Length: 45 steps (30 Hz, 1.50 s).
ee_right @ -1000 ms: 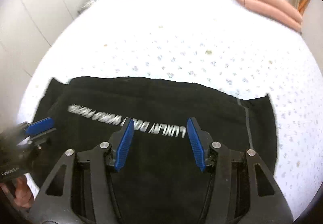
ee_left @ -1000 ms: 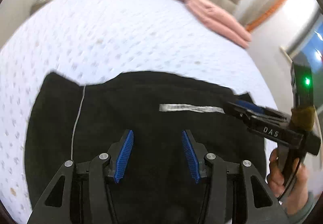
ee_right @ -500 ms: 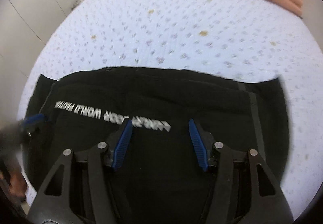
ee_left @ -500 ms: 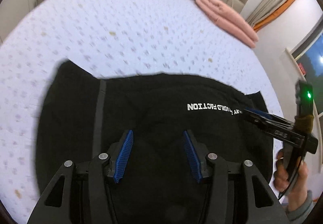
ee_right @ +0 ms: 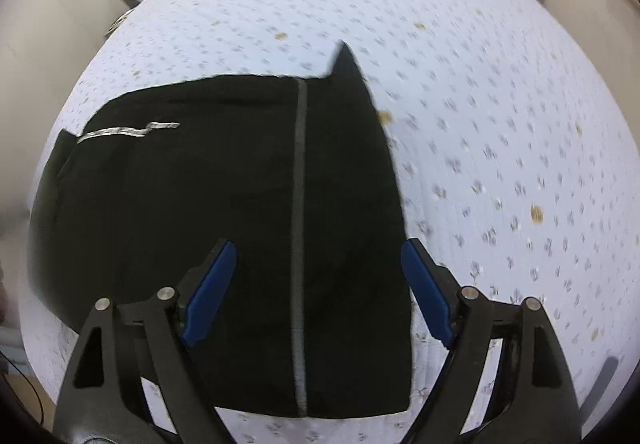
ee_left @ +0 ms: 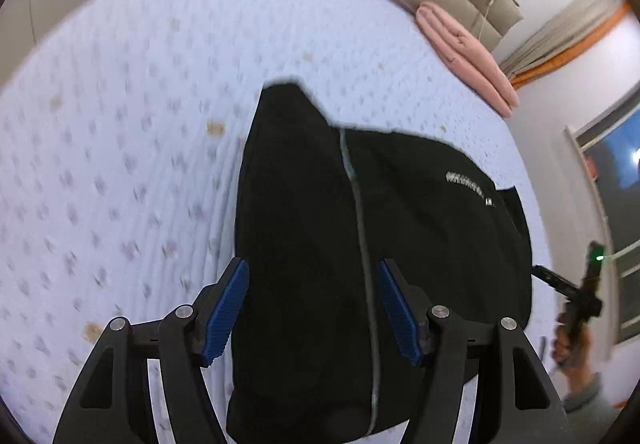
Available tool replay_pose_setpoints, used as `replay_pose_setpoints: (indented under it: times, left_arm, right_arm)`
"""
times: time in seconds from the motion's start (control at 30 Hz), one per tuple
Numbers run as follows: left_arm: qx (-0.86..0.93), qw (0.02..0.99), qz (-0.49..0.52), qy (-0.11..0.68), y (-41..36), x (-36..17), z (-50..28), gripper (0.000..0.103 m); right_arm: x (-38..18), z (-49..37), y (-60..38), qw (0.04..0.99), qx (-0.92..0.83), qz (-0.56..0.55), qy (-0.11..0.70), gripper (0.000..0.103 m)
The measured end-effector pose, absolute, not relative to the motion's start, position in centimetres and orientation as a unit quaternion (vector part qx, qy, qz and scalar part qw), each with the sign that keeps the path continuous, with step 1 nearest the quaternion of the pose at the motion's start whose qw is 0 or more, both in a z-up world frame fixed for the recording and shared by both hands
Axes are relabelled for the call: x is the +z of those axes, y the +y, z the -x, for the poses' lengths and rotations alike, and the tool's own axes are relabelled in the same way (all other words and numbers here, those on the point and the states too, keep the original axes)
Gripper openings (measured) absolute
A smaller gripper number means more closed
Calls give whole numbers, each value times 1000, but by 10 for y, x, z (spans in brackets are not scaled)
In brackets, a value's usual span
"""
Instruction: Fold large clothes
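The black garment [ee_left: 360,244] lies flat on the bed [ee_left: 120,124], partly folded. The left gripper [ee_left: 314,310] hovers over its left edge and the right gripper [ee_right: 318,294] over its right edge, both with jaws just widened and empty.

Even, bright light is filling both views; motion blur is smearing the bedsheet [ee_left: 120,124]; fisheye distortion is bending the edges.

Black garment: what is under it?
The black garment lies flat on the floral bedsheet, which shows all around it. Anything beneath the cloth itself is covered and cannot be seen.
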<state>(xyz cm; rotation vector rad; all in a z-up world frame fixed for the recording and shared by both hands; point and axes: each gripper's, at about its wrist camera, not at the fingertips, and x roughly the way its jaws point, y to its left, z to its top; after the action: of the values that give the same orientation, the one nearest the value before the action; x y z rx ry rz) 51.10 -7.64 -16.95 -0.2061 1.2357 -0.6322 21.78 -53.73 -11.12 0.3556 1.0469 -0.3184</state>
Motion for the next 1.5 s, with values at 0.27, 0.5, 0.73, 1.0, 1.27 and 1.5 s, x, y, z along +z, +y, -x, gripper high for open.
replay_pose_setpoints:
  times: [0.27,0.5,0.73,1.0,1.27,1.5]
  left_arm:
    - [-294,746,77,592,-83,-212,-518,69]
    - [-319,714,125,610,-82,-236,-534,79]
    - [-342,689,155,620,-78,-256,-543,87]
    - [-378,665,180,619,-89,-266,-549,82]
    - [-400,656,209,605,-103,-264,-550,47]
    - [-381,728,163,547,-116,-211,-520,27]
  right_arm:
    - [-143,-218,-563,825,-143,-201,508,95]
    - [-163,-218,-578,826,-88,-239,502,99]
    - [-191,-222,-598,803,-18,-328,498,102]
    - [-192,-238,-589,808,51,-335,482,93]
    - [-197,-257,-588,806,82,-353,468,74]
    - [-174,-245,-582,827,71,-346,438,39]
